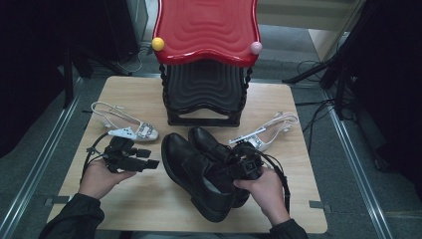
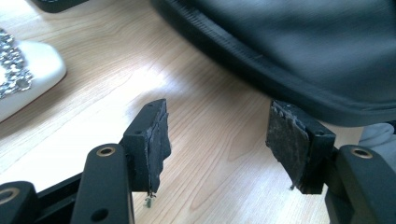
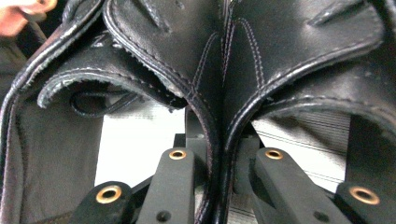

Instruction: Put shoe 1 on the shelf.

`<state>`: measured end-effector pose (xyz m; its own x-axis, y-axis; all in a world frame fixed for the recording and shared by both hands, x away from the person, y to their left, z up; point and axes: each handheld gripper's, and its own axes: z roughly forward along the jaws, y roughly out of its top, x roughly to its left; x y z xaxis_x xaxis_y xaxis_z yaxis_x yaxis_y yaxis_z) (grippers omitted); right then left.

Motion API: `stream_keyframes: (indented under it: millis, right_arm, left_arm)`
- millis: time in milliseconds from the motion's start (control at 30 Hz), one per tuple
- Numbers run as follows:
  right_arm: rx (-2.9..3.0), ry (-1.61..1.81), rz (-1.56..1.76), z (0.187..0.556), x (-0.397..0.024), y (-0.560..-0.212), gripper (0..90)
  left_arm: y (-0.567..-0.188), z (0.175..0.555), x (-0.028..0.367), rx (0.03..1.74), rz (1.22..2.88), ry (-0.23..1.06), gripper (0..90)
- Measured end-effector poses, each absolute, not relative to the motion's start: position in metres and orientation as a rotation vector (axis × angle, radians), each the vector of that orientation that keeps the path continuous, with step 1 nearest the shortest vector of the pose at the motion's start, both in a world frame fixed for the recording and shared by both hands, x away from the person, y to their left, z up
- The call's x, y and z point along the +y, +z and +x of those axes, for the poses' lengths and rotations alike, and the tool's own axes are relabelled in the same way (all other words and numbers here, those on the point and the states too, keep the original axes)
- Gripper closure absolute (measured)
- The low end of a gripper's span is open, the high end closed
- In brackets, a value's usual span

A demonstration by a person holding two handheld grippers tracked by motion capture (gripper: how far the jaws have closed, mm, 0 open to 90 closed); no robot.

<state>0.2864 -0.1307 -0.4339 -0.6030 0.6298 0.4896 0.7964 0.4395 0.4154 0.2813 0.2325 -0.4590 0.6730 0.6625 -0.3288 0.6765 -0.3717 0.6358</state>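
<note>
Two black shoes (image 1: 199,169), two white heels (image 1: 130,127)

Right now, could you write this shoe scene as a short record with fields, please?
surface: wooden table
held: pair of black leather shoes, inner collars pinched together
right gripper: jaws shut on the two shoes
left gripper: jaws open on bare wood, beside a shoe sole
other shoes: left white slingback heel; right white slingback heel
behind: red and black stacked stools

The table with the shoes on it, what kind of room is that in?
Probably a lab or recording studio: the small wooden table stands between metal floor rails, with loose cables and dark equipment around it.
</note>
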Motion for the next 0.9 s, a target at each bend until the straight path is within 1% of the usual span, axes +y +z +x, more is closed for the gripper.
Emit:
stream_keyframes:
  millis: [167,433,667,900]
  right_arm:
    - [-2.412,-0.974,-1.233,0.287,-0.137,-0.421,83.1]
    - [-2.364,-1.112,-1.232,0.292,-0.145,-0.389,83.1]
    - [-2.333,-1.198,-1.272,0.316,-0.143,-0.365,83.0]
    - [-2.312,-1.299,-1.444,0.354,-0.137,-0.348,82.9]
  left_arm:
    - [-0.459,0.278,0.237,1.042,2.096,-0.014,39.3]
    - [-0.459,0.276,0.237,1.045,2.092,-0.018,39.3]
    - [-0.46,0.277,0.234,1.031,2.094,-0.021,39.3]
    - [-0.461,0.278,0.231,1.022,2.097,-0.035,39.3]
